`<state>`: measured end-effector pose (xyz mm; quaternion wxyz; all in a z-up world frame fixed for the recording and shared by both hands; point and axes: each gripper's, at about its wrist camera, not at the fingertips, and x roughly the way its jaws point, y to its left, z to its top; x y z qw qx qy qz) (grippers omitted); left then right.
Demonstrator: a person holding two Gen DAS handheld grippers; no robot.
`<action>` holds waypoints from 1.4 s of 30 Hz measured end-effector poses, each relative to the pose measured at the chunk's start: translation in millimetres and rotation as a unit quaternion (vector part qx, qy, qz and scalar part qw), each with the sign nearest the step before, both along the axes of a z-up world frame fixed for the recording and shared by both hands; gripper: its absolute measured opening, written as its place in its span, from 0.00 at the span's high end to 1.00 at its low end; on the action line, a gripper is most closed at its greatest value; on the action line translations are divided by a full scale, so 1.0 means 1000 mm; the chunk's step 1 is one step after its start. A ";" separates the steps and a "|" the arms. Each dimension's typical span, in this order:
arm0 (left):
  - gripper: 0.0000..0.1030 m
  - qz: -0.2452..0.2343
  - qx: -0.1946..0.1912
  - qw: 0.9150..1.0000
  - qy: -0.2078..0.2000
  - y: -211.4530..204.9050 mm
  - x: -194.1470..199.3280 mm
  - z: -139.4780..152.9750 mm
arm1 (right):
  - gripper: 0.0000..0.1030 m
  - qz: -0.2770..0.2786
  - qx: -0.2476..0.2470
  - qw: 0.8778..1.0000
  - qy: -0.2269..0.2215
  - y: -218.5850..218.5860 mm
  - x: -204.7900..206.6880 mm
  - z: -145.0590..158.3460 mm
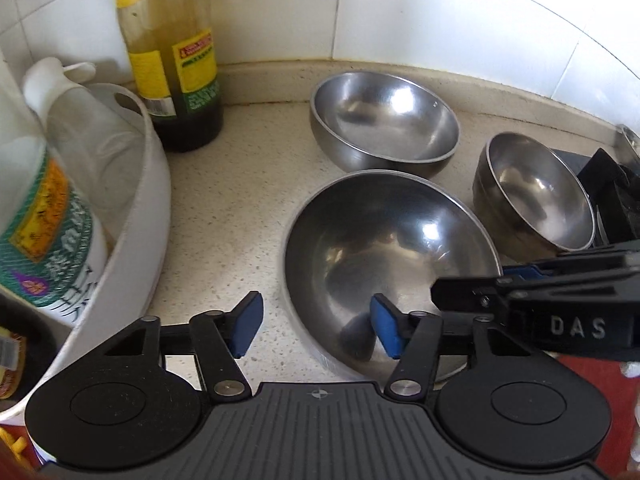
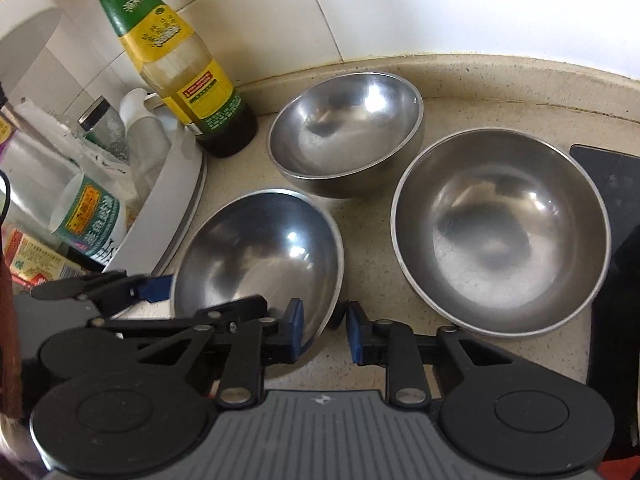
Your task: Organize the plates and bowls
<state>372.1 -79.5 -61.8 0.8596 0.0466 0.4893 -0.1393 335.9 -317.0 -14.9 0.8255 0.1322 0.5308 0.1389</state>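
My left tool (image 1: 316, 326) astride the near bowl's (image 1: 384, 248) left rim, pads apart, not pressing, my right tool (image 2: 323, 330) clamped on that bowl's right rim, bowl resting on the tabletop (image 1: 240, 208), two other bowls behind.

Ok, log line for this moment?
left gripper: jaws open, astride nearest steel bowl left rim | right gripper: jaws shut on same bowl's right rim
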 end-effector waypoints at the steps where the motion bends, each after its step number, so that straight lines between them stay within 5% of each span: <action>1: 0.44 -0.005 -0.004 1.000 0.002 -0.001 0.001 -0.001 | 0.82 -0.001 0.003 1.000 0.001 0.000 0.001 0.000; 20: 0.43 -0.026 -0.004 0.999 -0.019 -0.007 -0.018 0.019 | 0.83 0.004 -0.009 1.000 -0.020 -0.006 -0.025 0.024; 32: 0.40 -0.061 -0.017 0.997 -0.049 -0.008 -0.065 0.049 | 0.83 -0.001 -0.018 0.999 -0.043 -0.016 -0.082 0.060; 42: 0.39 -0.104 -0.017 0.994 -0.029 -0.024 -0.110 0.046 | 0.83 -0.006 -0.028 1.000 -0.011 -0.028 -0.133 0.059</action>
